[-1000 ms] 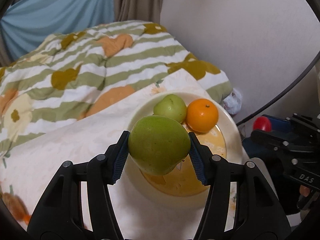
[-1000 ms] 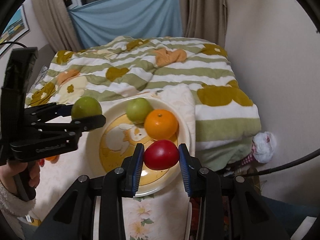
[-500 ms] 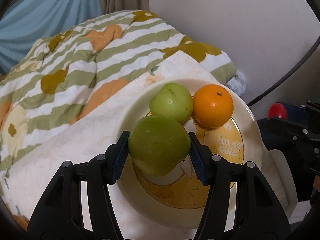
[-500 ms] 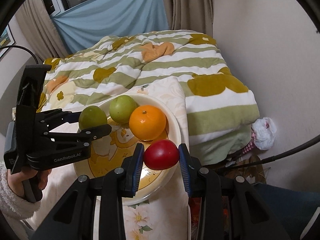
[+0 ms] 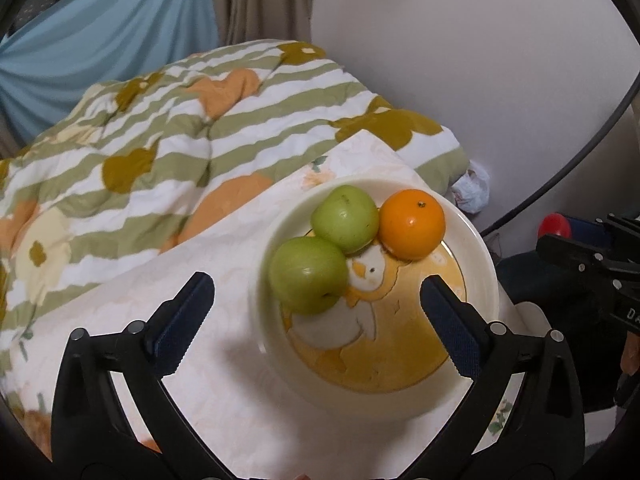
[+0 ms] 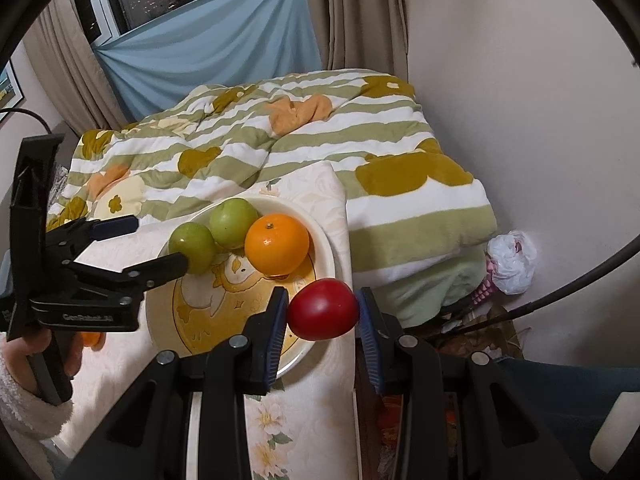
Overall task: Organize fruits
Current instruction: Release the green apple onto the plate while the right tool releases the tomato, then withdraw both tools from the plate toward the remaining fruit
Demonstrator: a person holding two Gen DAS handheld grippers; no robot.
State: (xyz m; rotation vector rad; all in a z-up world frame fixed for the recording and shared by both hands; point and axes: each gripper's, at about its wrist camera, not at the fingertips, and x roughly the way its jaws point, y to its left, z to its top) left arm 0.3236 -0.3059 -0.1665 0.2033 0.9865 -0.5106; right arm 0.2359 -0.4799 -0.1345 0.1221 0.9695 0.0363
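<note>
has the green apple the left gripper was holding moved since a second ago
Yes: the green apple left the opening left gripper and now lies on the plate beside the other green apple.

Left claw (image 5: 316, 306) is pointing steeply down, its jaws spreading wide, pads gripping nothing. A hand (image 6: 44, 354) in a fuzzy white sleeve is gripping its handle. Right claw (image 6: 322, 312) is angling down likewise, jaws drawn in, pads pressing both sides of a red fruit (image 6: 323, 309).
</note>
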